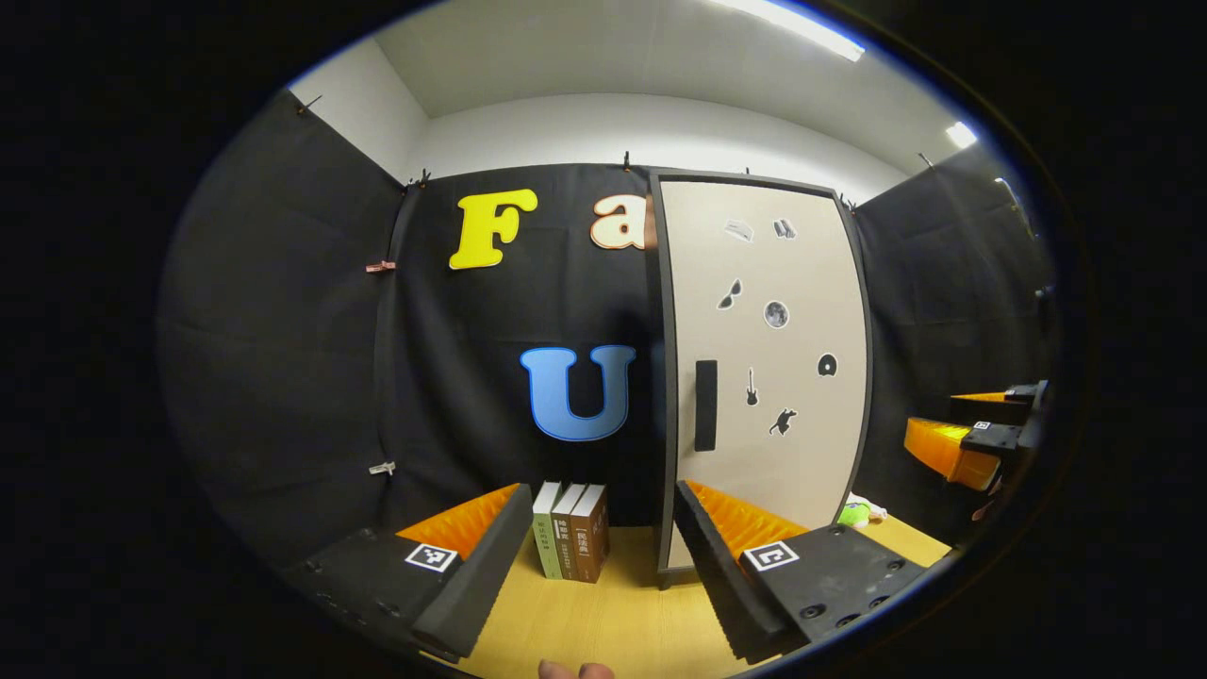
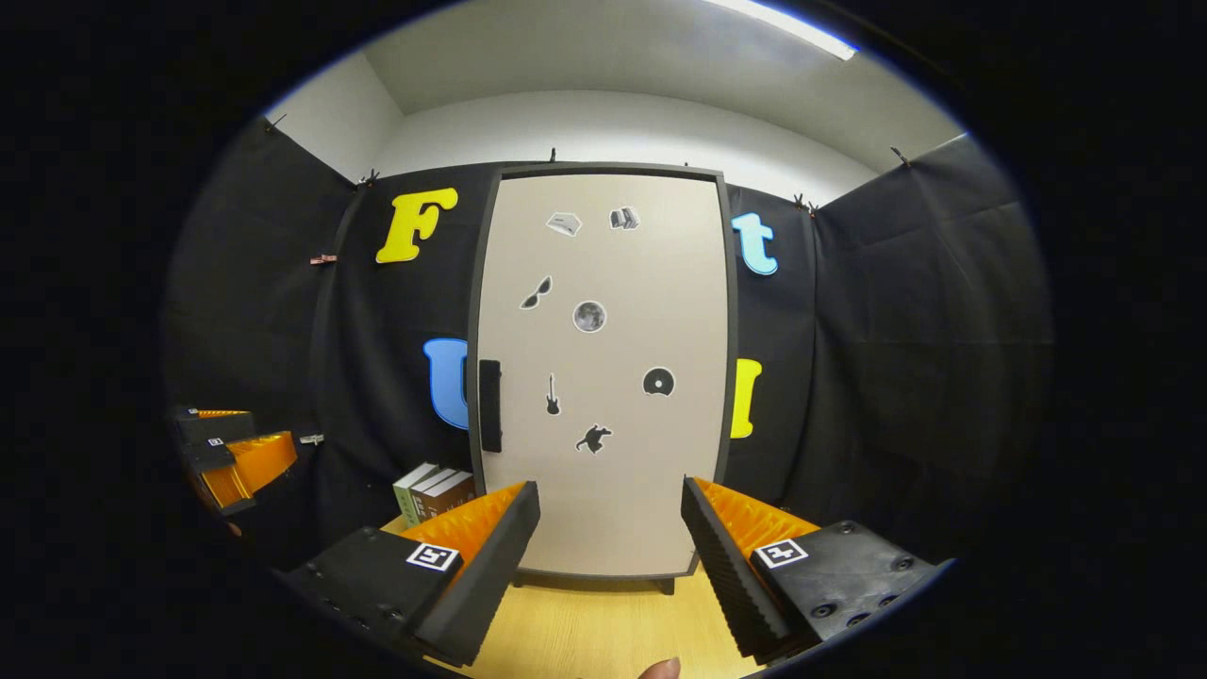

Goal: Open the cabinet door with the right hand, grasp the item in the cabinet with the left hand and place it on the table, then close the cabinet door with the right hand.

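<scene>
A tall beige cabinet (image 2: 603, 377) stands on the wooden table, its door shut, with a dark vertical handle (image 2: 489, 405) on the door's left side and small stickers across the front. In the left gripper view the cabinet (image 1: 764, 377) and its handle (image 1: 705, 405) sit right of centre. My left gripper (image 1: 603, 528) is open and held back from the cabinet. My right gripper (image 2: 611, 528) is open too, facing the door squarely with nothing between its fingers. The right gripper (image 1: 981, 429) also shows far right in the left gripper view, and the left gripper (image 2: 231, 448) far left in the right gripper view. The cabinet's inside is hidden.
Three books (image 1: 570, 530) stand upright on the wooden table (image 1: 603, 613) left of the cabinet, also seen as books (image 2: 434, 492) in the right gripper view. A small green and white object (image 1: 858, 512) lies on the table right of the cabinet. Black cloth walls surround the booth.
</scene>
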A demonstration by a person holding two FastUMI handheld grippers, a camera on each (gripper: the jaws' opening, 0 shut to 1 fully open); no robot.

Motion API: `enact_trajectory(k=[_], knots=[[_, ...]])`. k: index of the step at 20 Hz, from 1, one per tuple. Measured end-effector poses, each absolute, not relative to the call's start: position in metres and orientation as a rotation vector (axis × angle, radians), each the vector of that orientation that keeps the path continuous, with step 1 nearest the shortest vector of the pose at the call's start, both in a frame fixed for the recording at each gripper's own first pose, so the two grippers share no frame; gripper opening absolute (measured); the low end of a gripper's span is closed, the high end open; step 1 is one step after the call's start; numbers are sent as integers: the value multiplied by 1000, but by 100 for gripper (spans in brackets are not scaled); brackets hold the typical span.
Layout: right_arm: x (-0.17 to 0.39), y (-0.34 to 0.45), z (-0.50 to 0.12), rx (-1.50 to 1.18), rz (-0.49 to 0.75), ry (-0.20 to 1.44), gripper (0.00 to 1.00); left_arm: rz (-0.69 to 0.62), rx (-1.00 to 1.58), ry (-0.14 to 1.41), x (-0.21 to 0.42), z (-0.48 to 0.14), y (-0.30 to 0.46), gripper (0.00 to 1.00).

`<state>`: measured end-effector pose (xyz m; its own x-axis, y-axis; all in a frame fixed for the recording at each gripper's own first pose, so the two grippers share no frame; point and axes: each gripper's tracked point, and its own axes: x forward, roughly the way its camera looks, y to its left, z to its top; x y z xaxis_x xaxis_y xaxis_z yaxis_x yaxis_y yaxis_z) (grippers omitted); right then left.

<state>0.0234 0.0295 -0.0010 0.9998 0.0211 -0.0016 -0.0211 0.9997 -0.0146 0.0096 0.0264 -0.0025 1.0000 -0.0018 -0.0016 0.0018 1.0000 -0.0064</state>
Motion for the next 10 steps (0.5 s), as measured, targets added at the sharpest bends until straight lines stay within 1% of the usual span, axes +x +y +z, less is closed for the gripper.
enact_trajectory(k=[4, 10], knots=[[50, 51, 2, -36, 37, -14, 98, 14, -9, 3, 12, -6, 48, 94], [101, 105, -7, -2, 100, -3, 98, 61, 12, 9, 13, -14, 86, 95]])
